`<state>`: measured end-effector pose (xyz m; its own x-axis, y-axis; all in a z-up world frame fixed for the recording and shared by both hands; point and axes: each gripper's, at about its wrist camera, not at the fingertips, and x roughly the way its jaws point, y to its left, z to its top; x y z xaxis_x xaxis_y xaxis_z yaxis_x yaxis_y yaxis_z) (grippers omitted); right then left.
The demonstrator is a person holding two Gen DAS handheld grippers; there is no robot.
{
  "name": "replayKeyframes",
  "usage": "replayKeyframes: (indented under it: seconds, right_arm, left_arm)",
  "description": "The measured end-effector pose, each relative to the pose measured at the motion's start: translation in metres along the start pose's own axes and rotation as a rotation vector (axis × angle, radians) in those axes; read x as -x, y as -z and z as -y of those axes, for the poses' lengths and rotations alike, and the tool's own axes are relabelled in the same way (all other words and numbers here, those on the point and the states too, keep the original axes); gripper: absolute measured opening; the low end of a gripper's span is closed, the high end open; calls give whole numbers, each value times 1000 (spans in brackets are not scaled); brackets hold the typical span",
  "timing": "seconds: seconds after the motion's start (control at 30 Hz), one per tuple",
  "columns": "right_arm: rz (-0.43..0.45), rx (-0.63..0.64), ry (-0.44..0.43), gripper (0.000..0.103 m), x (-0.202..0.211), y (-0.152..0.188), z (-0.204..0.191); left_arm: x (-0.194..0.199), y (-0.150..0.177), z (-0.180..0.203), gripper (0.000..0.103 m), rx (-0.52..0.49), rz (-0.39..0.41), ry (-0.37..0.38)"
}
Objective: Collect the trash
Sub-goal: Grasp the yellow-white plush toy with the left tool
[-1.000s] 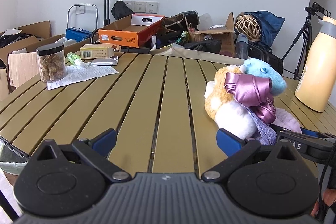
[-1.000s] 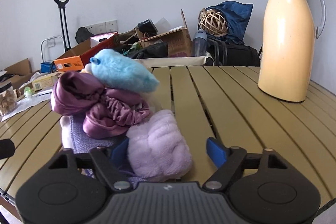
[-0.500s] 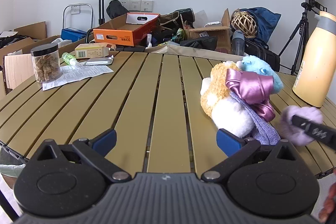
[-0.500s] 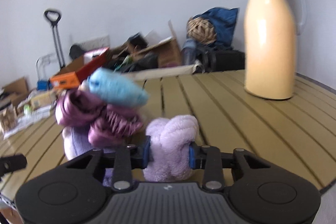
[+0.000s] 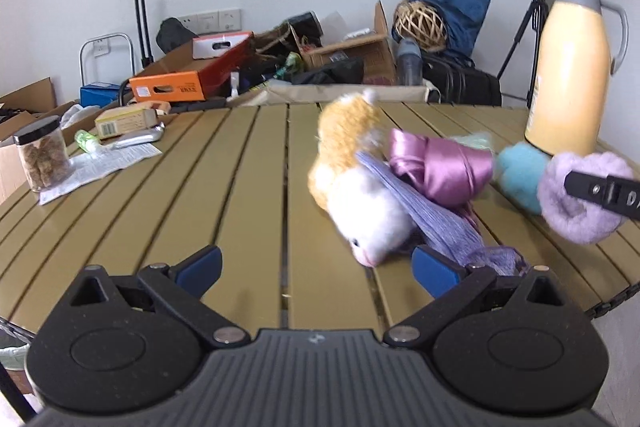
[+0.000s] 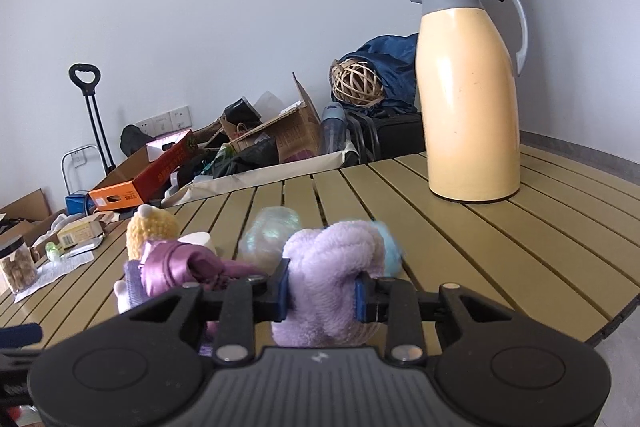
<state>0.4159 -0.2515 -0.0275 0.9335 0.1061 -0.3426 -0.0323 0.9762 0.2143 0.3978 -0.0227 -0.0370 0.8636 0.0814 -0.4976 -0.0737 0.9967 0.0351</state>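
Observation:
My right gripper (image 6: 321, 291) is shut on a fluffy lilac scrunchie (image 6: 332, 267) and holds it above the slatted table; it also shows in the left wrist view (image 5: 580, 195). A pile remains on the table: an orange-and-white plush (image 5: 352, 179), a purple satin scrunchie (image 5: 440, 167), a lilac cloth (image 5: 440, 223) and a blue fluffy piece (image 5: 520, 175). My left gripper (image 5: 316, 269) is open and empty, just left of the pile near the table's front edge.
A yellow thermos jug (image 6: 468, 87) stands at the table's right. A jar (image 5: 42, 159), a paper sheet (image 5: 100, 167), a small box (image 5: 126, 121) and a foil pack lie at the far left. Boxes and bags crowd the floor behind the table (image 5: 240, 167).
My right gripper closed on the lilac scrunchie and lifted it off the pile to the right. The pile toppled, the blue piece falling beside it. My left gripper stayed open.

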Motion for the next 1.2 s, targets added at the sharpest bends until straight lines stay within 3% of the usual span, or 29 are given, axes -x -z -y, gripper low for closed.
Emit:
replayKeyframes:
  seconds: [0.27, 0.67, 0.83, 1.2]
  right_arm:
    - [-6, -25, 0, 29, 2, -1, 18]
    - [-3, -44, 14, 29, 3, -1, 30]
    - [-6, -46, 16, 29, 3, -1, 31]
    - [-8, -46, 8, 29, 1, -1, 31]
  left_arm:
    - [-17, -5, 19, 103, -24, 25, -37]
    - [-35, -20, 20, 101, 47, 41, -43]
    - [-40, -22, 9, 89, 77, 24, -72]
    - [-51, -28, -2, 91, 152, 5, -22]
